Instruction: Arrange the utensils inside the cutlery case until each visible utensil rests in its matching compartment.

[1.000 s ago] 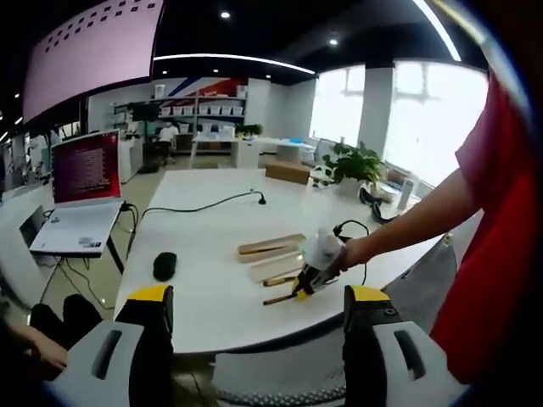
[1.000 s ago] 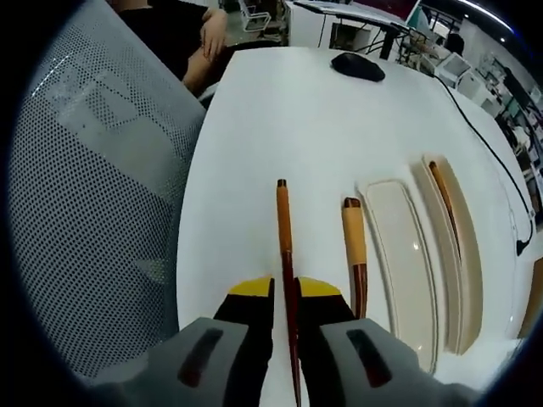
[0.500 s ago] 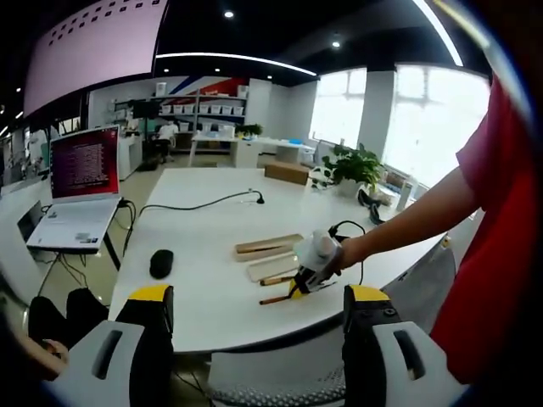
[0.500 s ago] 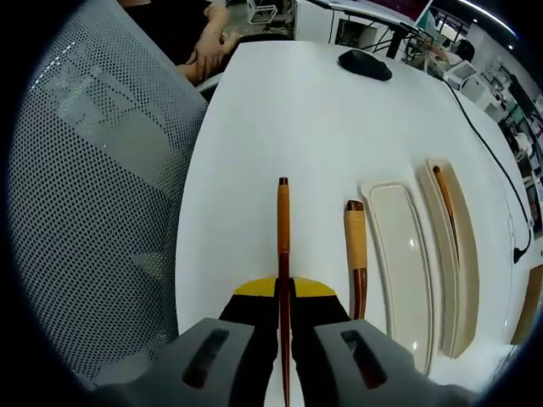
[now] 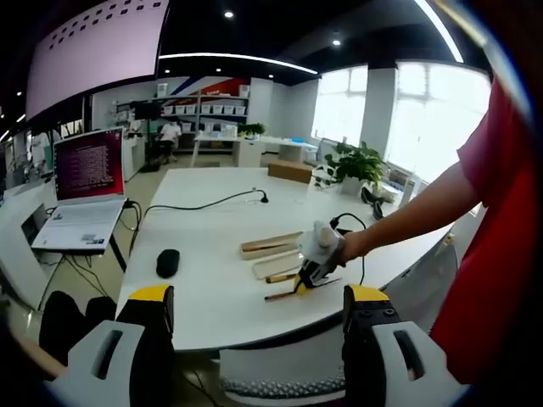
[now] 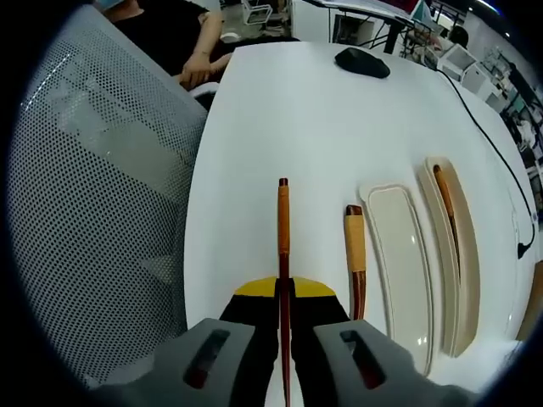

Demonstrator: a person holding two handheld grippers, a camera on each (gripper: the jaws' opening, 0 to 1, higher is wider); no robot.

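Right now your right gripper [image 6: 284, 292] is clenched on a thin, dark reddish-brown wooden chopstick [image 6: 282, 246], which runs straight out between the yellow-tipped jaws over the white table [image 6: 280, 110]. In the left gripper view the same gripper [image 5: 303, 284] sits at the near table edge with the stick's free end pointing away from it. Your left gripper [image 5: 254, 318] hangs well back from the table, jaws spread and nothing between them.

Just beside the held stick lies a second wooden utensil with a pale tan handle and dark ends [image 6: 355, 259], flat on the table. Next to that is the cream oblong cutlery case half with a shallow tray [image 6: 403, 271], which looks bare, and beyond it a tan wooden case half [image 6: 462, 254] with another slim brown stick [image 6: 445, 212] lying inside.

Expect the chopstick to be light, stiff and smooth. You are holding it towards one end, so most of its length sticks out and it may pivot or slide in the jaws; keep a firm squeeze and move it level. A hold nearer the middle would probably steady it.

A black computer mouse [image 6: 362, 63] rests at the far end. No brand or label is readable; the red laptop screen [image 5: 87, 164] carries text too small to make out.
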